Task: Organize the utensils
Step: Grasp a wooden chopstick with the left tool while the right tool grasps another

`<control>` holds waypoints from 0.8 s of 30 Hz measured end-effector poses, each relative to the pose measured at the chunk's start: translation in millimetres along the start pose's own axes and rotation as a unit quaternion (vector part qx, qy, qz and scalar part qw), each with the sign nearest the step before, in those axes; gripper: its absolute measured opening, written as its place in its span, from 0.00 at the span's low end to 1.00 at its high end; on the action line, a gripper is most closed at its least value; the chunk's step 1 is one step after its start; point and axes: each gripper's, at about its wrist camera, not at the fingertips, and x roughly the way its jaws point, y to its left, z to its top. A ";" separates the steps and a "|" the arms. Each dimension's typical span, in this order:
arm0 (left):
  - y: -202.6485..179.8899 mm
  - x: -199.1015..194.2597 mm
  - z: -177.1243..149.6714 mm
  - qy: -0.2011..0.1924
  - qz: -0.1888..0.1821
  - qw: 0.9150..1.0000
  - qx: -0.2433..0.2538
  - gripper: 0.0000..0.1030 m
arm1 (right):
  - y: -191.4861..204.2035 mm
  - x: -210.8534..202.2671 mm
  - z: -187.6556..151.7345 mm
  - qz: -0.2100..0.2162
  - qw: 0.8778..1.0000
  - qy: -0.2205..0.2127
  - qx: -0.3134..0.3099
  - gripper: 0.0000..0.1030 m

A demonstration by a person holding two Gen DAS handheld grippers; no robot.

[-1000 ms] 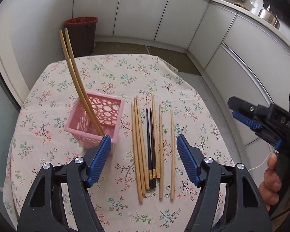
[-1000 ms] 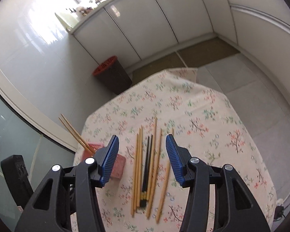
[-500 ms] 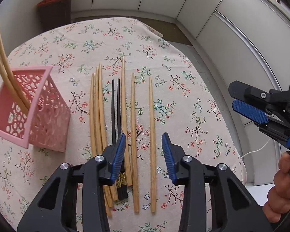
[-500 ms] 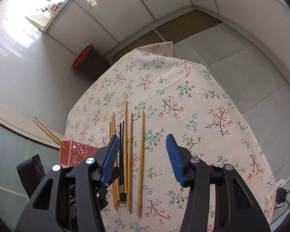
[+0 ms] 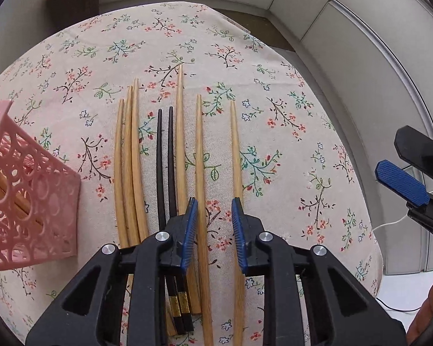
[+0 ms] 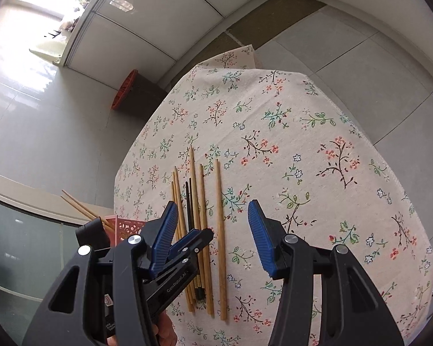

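Several wooden chopsticks (image 5: 131, 158) and a black pair (image 5: 164, 158) lie side by side on the floral tablecloth (image 5: 274, 115). My left gripper (image 5: 214, 219) is low over them, jaws narrowly open around one wooden chopstick (image 5: 199, 158), with another wooden chopstick (image 5: 236, 150) at its right finger. It is not closed on it. A pink perforated basket (image 5: 29, 201) at the left holds two wooden chopsticks. My right gripper (image 6: 212, 230) is open and empty, above the table to the right; it also shows in the left wrist view (image 5: 401, 178).
A dark waste bin with a red rim (image 6: 130, 92) stands on the floor beyond the table. White cabinets (image 5: 360, 43) run along the right. The table edge (image 6: 404, 201) drops off at the right.
My left gripper has come down and forward onto the chopsticks and narrowed its jaws around one wooden chopstick. The right gripper has shifted to the right, staying open.
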 end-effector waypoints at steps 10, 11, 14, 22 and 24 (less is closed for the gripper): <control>-10.1 17.8 10.2 -0.003 0.052 0.998 0.043 0.09 | 3.1 11.5 0.0 -0.011 1.000 0.007 -0.014 0.48; -10.5 17.1 10.0 -0.004 0.050 0.998 0.044 0.06 | 2.8 14.7 -0.4 -0.015 1.000 0.011 -0.018 0.44; -8.1 0.5 7.6 -0.024 0.038 0.998 0.036 0.06 | -3.6 25.5 -0.1 -0.018 1.000 0.025 -0.008 0.34; 2.9 -112.7 -18.0 -0.140 -0.028 0.990 0.003 0.06 | 20.6 72.9 -2.7 -0.065 0.992 0.078 -0.072 0.32; 9.8 -136.6 -23.2 -0.169 -0.044 0.985 -0.011 0.06 | 29.3 88.5 -7.3 -0.082 0.988 0.093 -0.092 0.32</control>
